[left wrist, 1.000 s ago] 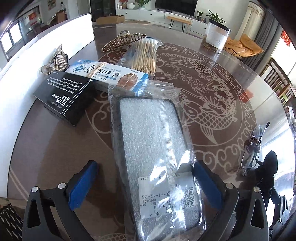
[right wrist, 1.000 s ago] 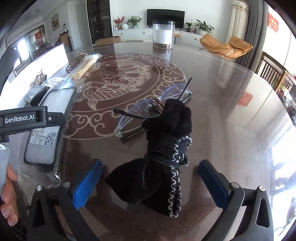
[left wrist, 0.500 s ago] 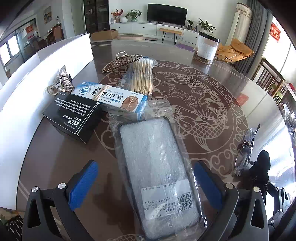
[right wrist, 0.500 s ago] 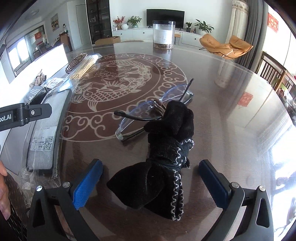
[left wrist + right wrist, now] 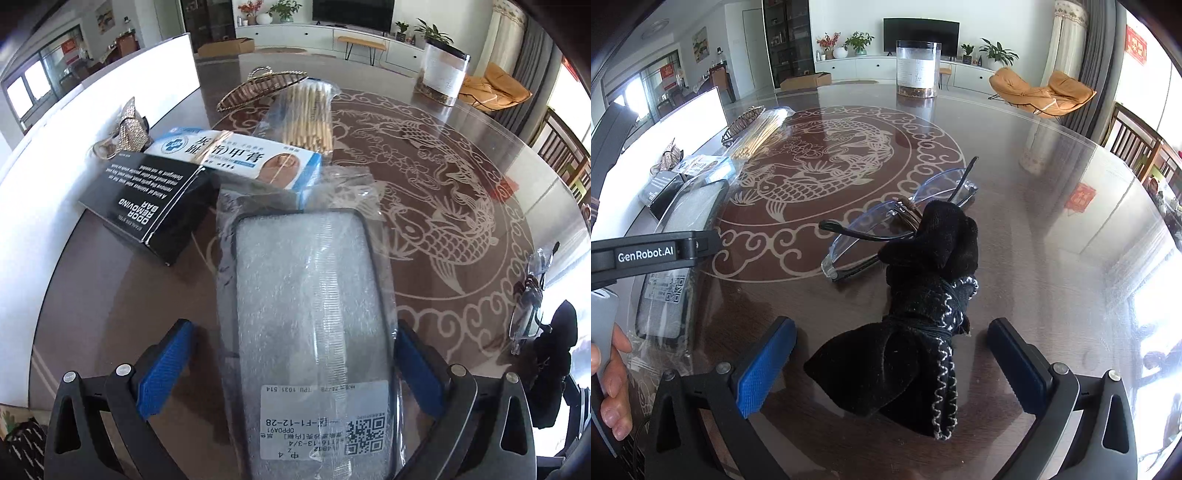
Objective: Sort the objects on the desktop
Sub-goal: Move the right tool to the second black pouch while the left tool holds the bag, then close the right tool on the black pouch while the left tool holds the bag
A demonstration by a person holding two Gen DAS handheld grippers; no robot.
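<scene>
My left gripper (image 5: 291,369) is open, its blue pads on either side of a bagged phone case (image 5: 314,325) with a white label, lying flat on the table. Beyond it lie a blue-and-white ointment box (image 5: 236,158), a black box (image 5: 147,199) and a bag of wooden sticks (image 5: 306,114). My right gripper (image 5: 892,365) is open around a black drawstring pouch (image 5: 923,325), which lies against clear glasses (image 5: 897,218). The phone case also shows in the right wrist view (image 5: 683,221).
A wire basket (image 5: 262,86) and a glittery hair clip (image 5: 127,127) sit near a white board (image 5: 92,96) along the left. A clear jar (image 5: 918,70) stands at the far side. The round table (image 5: 1052,221) has a fish pattern.
The left gripper has moved forward and lower over the bagged phone case, so its pads now flank it. The right gripper has barely moved.
</scene>
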